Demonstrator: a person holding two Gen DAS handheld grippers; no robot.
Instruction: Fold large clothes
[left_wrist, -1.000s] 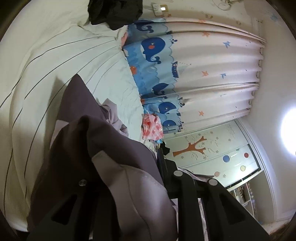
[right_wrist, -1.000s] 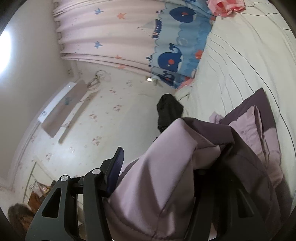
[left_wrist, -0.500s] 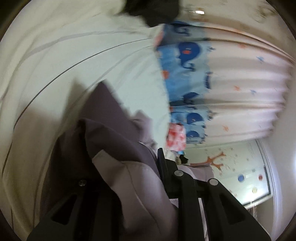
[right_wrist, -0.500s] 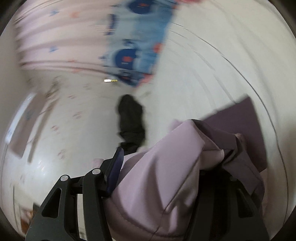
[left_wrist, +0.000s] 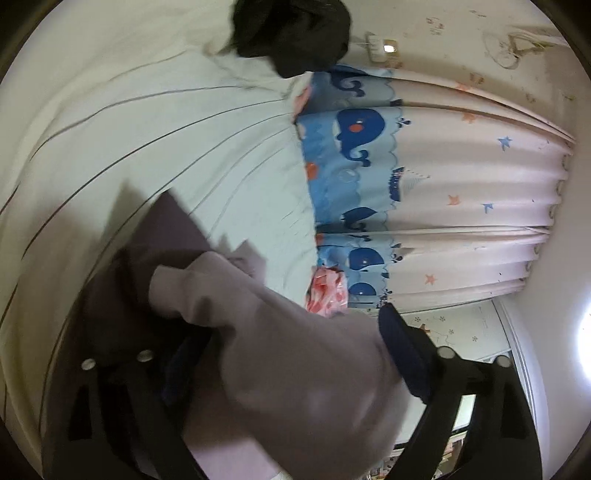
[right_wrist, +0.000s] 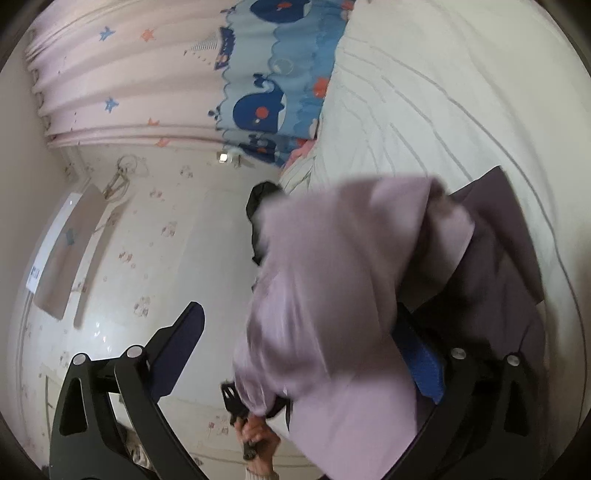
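1. Left wrist view: my left gripper (left_wrist: 295, 354) is opening, letting go of the purple garment (left_wrist: 280, 354), which is slumping between my fingers onto the striped bed sheet (left_wrist: 155, 122).
2. Right wrist view: my right gripper (right_wrist: 306, 350) is opening too, the garment loose between its fingers. I judge a fold just laid; next, regrip an edge.

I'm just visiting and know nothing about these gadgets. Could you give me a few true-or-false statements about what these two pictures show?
1. The lilac garment lies between the left gripper's fingers. True.
2. The curtain is printed with giraffes. False: it shows blue whales and stars.
3. The right gripper's fingers are clamped tight together. False: they are spread wide and opening, with the garment between them.
4. A black garment lies on the striped bedsheet. True.
5. The bedsheet is plain red. False: it is pale with thin dark stripes.
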